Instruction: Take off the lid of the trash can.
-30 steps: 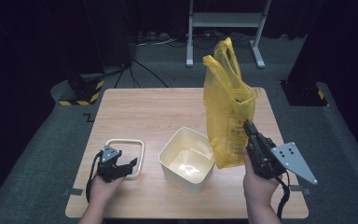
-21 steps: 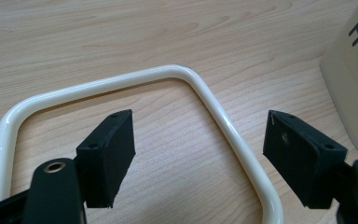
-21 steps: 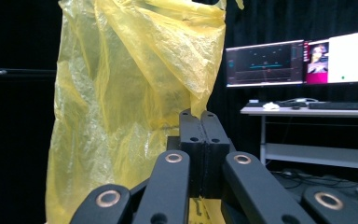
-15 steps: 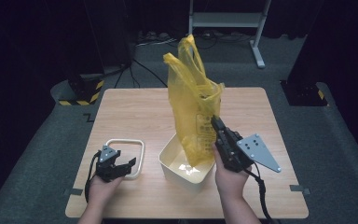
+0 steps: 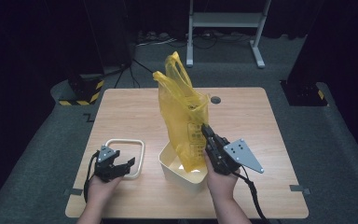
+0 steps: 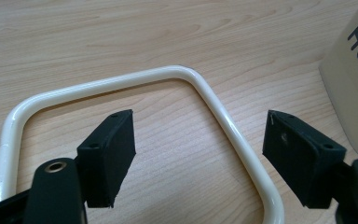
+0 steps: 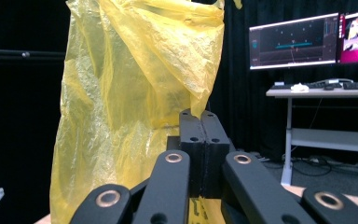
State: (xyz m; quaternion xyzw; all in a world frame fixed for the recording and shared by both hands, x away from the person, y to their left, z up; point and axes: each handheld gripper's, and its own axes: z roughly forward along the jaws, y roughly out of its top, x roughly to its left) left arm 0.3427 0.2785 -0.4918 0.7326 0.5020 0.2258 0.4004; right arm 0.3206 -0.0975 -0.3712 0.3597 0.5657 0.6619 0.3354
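at the near edge of the table [image 5: 135,116], the left hand-held gripper [image 5: 116,165] rests low with its jaws wide, straddling the near side of the cream rounded frame [image 5: 126,142] that lies flat on the wood; the pads touch nothing. to its right, the right hand-held gripper [image 5: 207,135] has its jaws pinched tight on the yellow plastic bag [image 5: 184,112], gripping its side low down. the bag stands upright, its bottom inside the cream bin [image 5: 175,172], its handles rising farthest back above the table's middle.
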